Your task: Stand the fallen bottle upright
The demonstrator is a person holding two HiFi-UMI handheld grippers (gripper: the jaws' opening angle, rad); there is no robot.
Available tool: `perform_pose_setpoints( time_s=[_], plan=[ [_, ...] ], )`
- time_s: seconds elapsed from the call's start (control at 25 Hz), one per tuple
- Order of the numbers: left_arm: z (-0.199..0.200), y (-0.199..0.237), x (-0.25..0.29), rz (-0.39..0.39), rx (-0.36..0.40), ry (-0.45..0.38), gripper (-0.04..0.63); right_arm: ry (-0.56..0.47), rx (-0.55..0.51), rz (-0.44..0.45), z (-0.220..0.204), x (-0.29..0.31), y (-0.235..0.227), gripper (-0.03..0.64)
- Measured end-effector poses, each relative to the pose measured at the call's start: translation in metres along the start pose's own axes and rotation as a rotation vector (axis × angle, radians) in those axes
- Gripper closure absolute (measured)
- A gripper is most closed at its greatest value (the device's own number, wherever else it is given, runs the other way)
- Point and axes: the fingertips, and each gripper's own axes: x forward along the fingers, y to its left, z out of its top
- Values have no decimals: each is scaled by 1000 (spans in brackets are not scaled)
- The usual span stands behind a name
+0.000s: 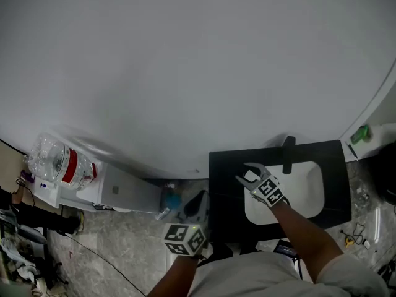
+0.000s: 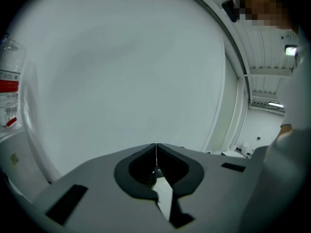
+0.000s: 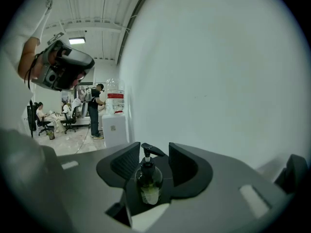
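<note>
Standing upright between the wide-open jaws of the right gripper [image 3: 154, 149] is a dark pump bottle [image 3: 148, 178]. Its black pump head is on top, with the nozzle pointing toward the right-hand jaw. A gap shows between each jaw pad and the bottle's sides, so the jaws hold nothing. The bottle rests on a black worktop [image 1: 223, 166]. Below the jaws, nearer the camera, the pale edge of a white sink basin [image 1: 309, 193] shows.

In the head view, a black faucet [image 1: 288, 153] rises from the worktop just to the right of the right jaws. A plain white wall [image 3: 218, 72] fills the space beyond them. Far off to the left of these jaws stands a white water dispenser [image 3: 115, 127] with a clear jug with a red label [image 3: 115, 93] on top, and a person stands beside it.

The left gripper [image 2: 156, 147] has its jaws pressed fully together. The tips meet in a thin line with nothing between them. Ahead of these jaws is only the white wall, and the jug shows at the far left edge of the left gripper view. From the head view, the left gripper is held off the worktop's left side, well apart from the right jaws and the bottle.
</note>
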Motion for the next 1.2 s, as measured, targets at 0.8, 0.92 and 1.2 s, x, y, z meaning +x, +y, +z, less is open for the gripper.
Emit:
perform_pose_setpoints(
  time_s=[0.8,0.92,1.2],
  plan=[
    [98,-85,31,-85,95,-212,588,-251,34,33,229,-125,41,614],
    [107,-91,35,-80,111,-224,588,-262,66,39,249,-140,47,614],
    [109,-103,41,-79,115,-229,588,-273,93,60,257,-157,49,615]
  ],
)
